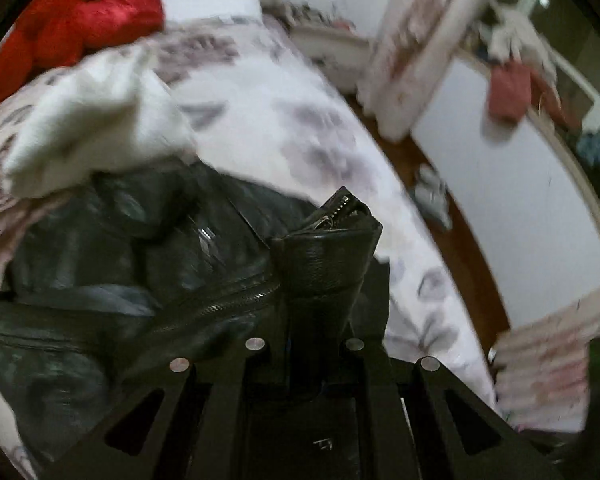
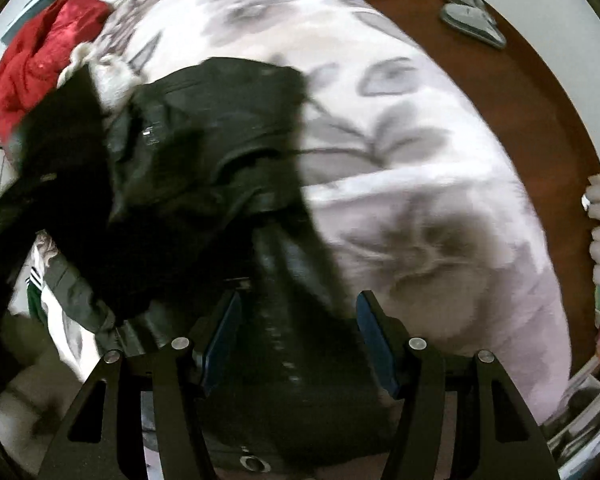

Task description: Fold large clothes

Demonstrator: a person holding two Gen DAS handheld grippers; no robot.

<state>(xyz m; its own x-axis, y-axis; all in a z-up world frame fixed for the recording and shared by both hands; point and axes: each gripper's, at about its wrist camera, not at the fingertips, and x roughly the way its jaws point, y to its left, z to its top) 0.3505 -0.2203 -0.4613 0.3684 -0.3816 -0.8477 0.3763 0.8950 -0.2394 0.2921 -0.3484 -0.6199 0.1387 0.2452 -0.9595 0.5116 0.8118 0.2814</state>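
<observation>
Pinching a zippered edge of the black leather jacket (image 1: 100, 264), left gripper (image 1: 324, 280) fingers closed. Right gripper (image 2: 296, 332) fingers spread wide, jacket (image 2: 204, 132) between them, over the floral bed (image 2: 420, 160).

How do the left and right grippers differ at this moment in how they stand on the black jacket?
The left gripper is shut on a zippered edge of the black jacket, its fingers close together; the right gripper is open, its blue pads set wide apart with the leather lying between them. The left holds a narrow pinched fold; the right straddles a broad bulk. Both work the same jacket over the floral bedspread.
</observation>
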